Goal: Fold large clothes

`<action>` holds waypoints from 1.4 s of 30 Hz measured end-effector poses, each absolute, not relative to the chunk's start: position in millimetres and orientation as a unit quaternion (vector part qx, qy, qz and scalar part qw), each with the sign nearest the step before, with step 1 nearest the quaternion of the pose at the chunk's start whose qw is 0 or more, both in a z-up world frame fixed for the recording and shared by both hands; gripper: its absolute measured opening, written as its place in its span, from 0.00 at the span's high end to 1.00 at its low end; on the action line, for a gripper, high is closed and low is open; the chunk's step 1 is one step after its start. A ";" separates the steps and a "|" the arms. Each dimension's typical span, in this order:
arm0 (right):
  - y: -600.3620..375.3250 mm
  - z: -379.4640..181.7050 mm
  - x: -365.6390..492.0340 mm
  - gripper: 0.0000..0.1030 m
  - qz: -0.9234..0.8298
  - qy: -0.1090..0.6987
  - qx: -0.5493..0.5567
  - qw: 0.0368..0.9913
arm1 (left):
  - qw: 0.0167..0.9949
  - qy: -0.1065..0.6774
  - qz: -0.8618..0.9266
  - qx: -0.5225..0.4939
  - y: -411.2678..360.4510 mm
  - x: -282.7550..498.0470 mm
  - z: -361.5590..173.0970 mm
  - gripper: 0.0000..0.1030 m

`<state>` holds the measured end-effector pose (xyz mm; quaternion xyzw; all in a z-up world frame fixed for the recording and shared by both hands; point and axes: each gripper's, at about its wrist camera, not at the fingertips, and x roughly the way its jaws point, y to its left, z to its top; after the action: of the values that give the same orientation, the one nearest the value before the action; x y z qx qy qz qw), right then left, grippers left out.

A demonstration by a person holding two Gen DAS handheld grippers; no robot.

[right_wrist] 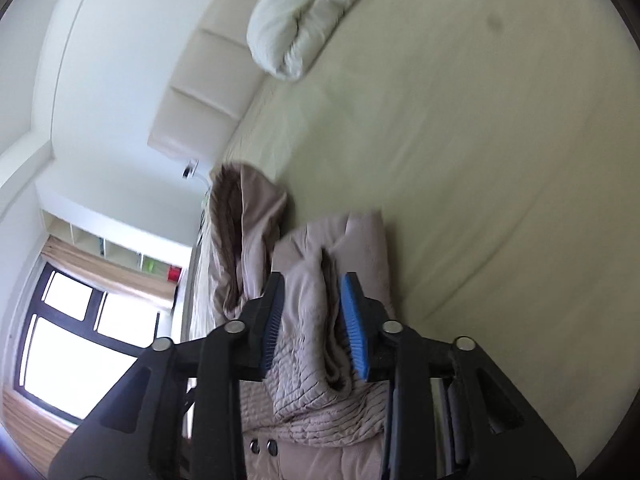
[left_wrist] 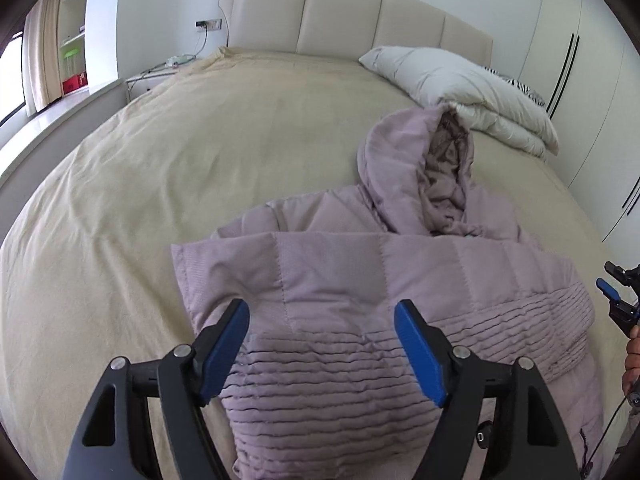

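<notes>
Soft daylight filled the room, coming from the window (right_wrist: 76, 336), which was blown out to white glare. Shadows were faint. The left wrist view was sharp; the right wrist view was tilted and motion-blurred across the bed (right_wrist: 480, 160). Fisheye bending and dark vignetting marked both edges.

A pale lilac quilted hooded jacket (left_wrist: 360, 300) lies on the bed (left_wrist: 160, 160), partly folded. Its hood (left_wrist: 412, 168) stands up at the far end with the opening showing a darker, brownish lining. A wide quilted panel is folded across the body, and below it runs a section of close horizontal stitching. In the right wrist view, a bunched fold of the jacket (right_wrist: 316, 320) sits pinched between blue pads.
</notes>
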<state>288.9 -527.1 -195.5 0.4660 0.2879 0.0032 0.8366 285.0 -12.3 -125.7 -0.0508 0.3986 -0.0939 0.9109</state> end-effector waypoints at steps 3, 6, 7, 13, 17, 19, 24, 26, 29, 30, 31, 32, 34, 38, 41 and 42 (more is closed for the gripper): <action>-521.1 -169.0 282.4 0.37 -0.003 0.274 0.439 0.856 | 0.922 0.376 -0.081 -0.045 -12.1 283.0 -112.9 0.25; -480.0 -154.6 303.4 0.37 0.034 0.312 0.378 0.871 | 0.911 0.403 -0.076 -0.039 -17.3 300.8 -124.1 0.25; -460.8 -152.2 312.2 0.37 0.043 0.325 0.346 0.879 | 0.907 0.413 -0.072 -0.034 -19.8 304.9 -130.9 0.25; -376.7 -190.3 360.6 0.37 0.041 0.417 0.196 0.887 | 0.897 0.436 -0.067 -0.022 -22.7 309.3 -168.6 0.25; -355.1 -214.2 357.7 0.37 0.021 0.422 0.099 0.901 | 0.895 0.440 -0.071 -0.021 -22.5 307.8 -159.8 0.26; -352.1 -204.7 353.3 0.37 0.020 0.428 0.099 0.898 | 0.901 0.425 -0.080 -0.040 -18.8 302.4 -145.9 0.26; -379.8 -165.3 362.8 0.37 0.065 0.378 0.210 0.899 | 0.905 0.405 -0.100 -0.081 -26.2 327.0 -110.7 0.23; -391.0 -156.8 383.3 0.37 0.072 0.374 0.248 0.891 | 0.901 0.412 -0.108 -0.088 -36.4 352.8 -102.3 0.22; -399.0 -146.7 418.3 0.37 0.070 0.382 0.270 0.881 | 0.890 0.429 -0.123 -0.099 -50.3 397.3 -96.3 0.22; -399.6 -143.2 430.4 0.37 0.072 0.384 0.270 0.880 | 0.884 0.436 -0.128 -0.105 -54.6 411.9 -95.7 0.22; -397.1 -140.2 451.1 0.37 0.076 0.388 0.267 0.879 | 0.878 0.445 -0.139 -0.111 -58.8 426.7 -96.1 0.21; -396.2 -136.7 471.5 0.37 0.080 0.397 0.264 0.875 | 0.870 0.454 -0.151 -0.121 -62.4 441.2 -97.7 0.21; -398.2 -140.1 502.0 0.37 0.078 0.418 0.272 0.863 | 0.861 0.466 -0.148 -0.137 -67.0 466.6 -101.9 0.21; -414.6 -159.3 557.9 0.37 0.064 0.439 0.319 0.838 | 0.846 0.489 -0.151 -0.152 -78.4 505.1 -112.8 0.21; -424.4 -172.5 579.9 0.37 0.041 0.438 0.324 0.837 | 0.839 0.504 -0.156 -0.136 -94.2 526.5 -121.1 0.21; -425.8 -176.9 588.3 0.37 0.032 0.443 0.318 0.837 | 0.838 0.507 -0.154 -0.128 -99.0 533.1 -124.5 0.21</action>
<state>588.3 -425.8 -176.9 0.3184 0.4430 0.0325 0.8375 533.1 -99.0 -124.5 -0.1280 0.5073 -0.1540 0.8382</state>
